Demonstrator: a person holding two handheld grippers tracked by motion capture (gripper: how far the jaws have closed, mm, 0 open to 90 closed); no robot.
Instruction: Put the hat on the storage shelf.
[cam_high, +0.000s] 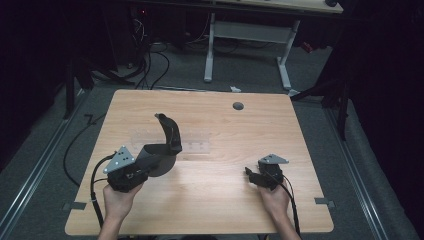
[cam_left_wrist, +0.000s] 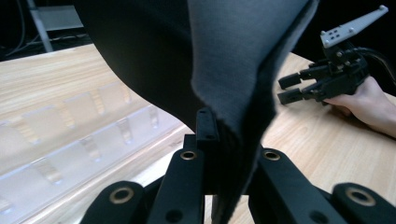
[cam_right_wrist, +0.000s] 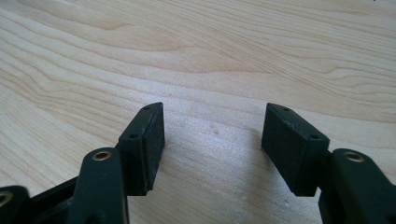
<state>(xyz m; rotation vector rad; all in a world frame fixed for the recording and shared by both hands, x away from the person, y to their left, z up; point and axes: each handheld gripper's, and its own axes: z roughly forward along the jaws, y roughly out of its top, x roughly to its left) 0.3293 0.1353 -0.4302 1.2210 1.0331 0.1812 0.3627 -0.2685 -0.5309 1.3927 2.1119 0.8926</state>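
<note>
Gripping a dark cloth (cam_high: 162, 145), left claw (cam_high: 142, 167) lifted; right claw (cam_high: 250, 175) gaping.

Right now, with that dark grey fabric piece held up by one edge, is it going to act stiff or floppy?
Probably floppy: the dark grey fabric piece curves and droops from the left hand-held gripper. Likely light, since pinching one thin edge holds it. It may snag rather than slide.

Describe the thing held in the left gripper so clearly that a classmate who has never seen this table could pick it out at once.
Start at the wooden table and find the clear plastic rack lying near its middle. At the rack's near-left end, the left gripper is shut on a dark grey sock. It is the one soft fabric item here, bent so one end curls up above the table.
</note>
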